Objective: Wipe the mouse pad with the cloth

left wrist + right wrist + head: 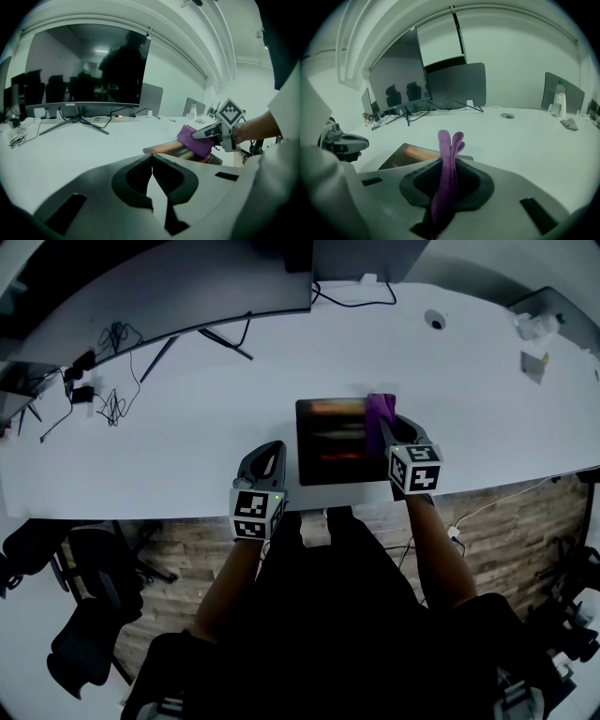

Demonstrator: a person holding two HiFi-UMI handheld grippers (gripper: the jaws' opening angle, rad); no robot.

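Just right of centre in the head view, the right gripper (392,432) is clamped on the purple cloth (379,416), which sits over the right edge of the dark mouse pad (330,442) (a square on the white table (169,427)). The left gripper (270,451), its jaws together on nothing, is just left of the pad, near the table's lower edge.

Dark, square mouse pad (333,442): lies flat, glossy, streaked with orange glare. Purple cloth (380,416): folded, pinched on edge between the jaws of the right gripper (450,161), touches the pad at its 2 o'clock corner, reaches the far edge.
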